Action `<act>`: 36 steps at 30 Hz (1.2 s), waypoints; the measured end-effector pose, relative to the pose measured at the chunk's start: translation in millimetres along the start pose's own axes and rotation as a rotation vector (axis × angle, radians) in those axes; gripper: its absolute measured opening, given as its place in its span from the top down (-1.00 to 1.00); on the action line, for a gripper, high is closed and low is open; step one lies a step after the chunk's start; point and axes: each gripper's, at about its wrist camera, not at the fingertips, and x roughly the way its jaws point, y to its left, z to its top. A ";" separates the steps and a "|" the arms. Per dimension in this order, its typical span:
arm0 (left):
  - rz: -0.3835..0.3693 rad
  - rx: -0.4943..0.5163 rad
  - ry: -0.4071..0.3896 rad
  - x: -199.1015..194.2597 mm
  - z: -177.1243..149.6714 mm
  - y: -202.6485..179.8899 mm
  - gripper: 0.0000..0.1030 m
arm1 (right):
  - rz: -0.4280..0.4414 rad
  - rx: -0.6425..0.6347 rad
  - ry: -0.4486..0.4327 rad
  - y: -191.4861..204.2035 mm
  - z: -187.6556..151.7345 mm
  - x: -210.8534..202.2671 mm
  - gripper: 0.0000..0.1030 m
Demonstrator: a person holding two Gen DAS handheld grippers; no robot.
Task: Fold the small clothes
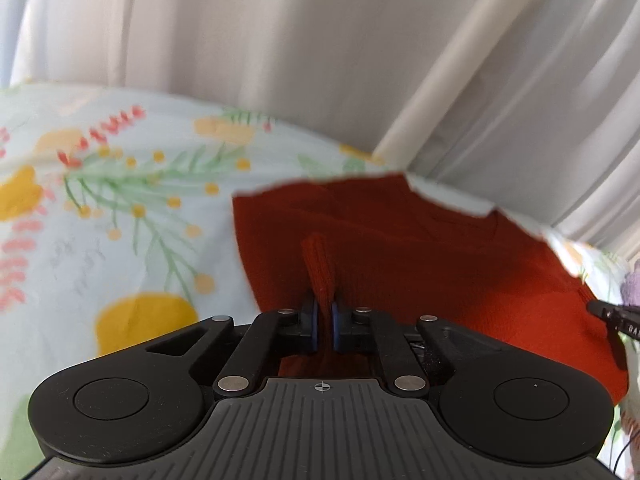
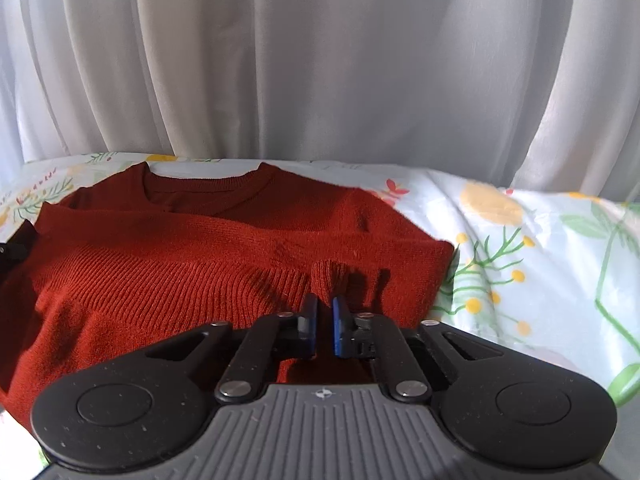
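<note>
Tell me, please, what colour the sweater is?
Rust red sweater, clearest in the right wrist view.

Soft daylight glows through the white curtain (image 2: 320, 60), leaving both views bright. The left wrist view is smeared by motion blur across the floral bedsheet (image 1: 120, 200); the right is sharper. The sweater (image 2: 180, 260) carries dark shadows. Fisheye bending curves edges, corners vignetted.
</note>
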 end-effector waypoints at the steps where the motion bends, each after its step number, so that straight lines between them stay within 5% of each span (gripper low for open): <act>1: -0.007 -0.010 -0.037 -9.4 9.5 1.4 0.85 | -0.009 -0.024 -0.011 3.7 1.8 -3.5 0.91; 7: 0.003 0.042 -0.211 -33.3 74.8 -18.7 0.86 | -0.061 0.010 -0.176 -4.3 44.3 -31.9 0.93; 12: 0.094 0.096 -0.252 0.1 102.5 -41.8 0.86 | -0.135 0.034 -0.254 -4.7 87.0 -17.3 0.93; 19: 0.250 0.128 -0.197 68.1 92.4 -53.1 0.85 | -0.242 -0.004 -0.233 3.9 95.7 35.7 0.93; 22: 0.297 0.065 -0.173 71.1 81.8 -35.9 0.81 | -0.263 0.004 -0.219 2.3 88.9 49.5 0.91; 25: 0.252 0.040 -0.187 61.4 65.7 -38.2 0.79 | -0.325 0.082 -0.215 -5.7 83.8 48.6 0.88; 26: 0.201 0.038 -0.201 59.4 58.9 -46.6 0.78 | -0.300 0.146 -0.229 -8.0 80.9 44.2 0.83; 28: 0.078 0.014 -0.206 60.3 45.1 -66.4 0.15 | -0.141 0.289 -0.248 -1.7 73.1 39.7 0.77; 30: -0.059 -0.039 -0.181 71.1 34.4 -83.1 -0.15 | 0.202 0.435 -0.225 14.3 60.8 51.7 0.73; 32: -0.094 -0.079 -0.138 90.5 30.2 -92.3 -0.17 | 0.551 0.616 -0.122 31.9 44.7 85.5 0.56; 34: -0.058 -0.092 -0.131 108.8 29.0 -93.4 -0.18 | 0.631 0.730 -0.026 44.1 31.4 118.2 0.57; 35: -0.022 -0.081 -0.135 116.7 28.4 -89.8 -0.18 | 0.603 0.727 -0.033 45.2 28.6 126.0 0.88; 36: 0.027 -0.068 -0.137 123.3 28.2 -85.0 -0.18 | 0.574 0.694 -0.052 42.9 30.1 127.9 0.99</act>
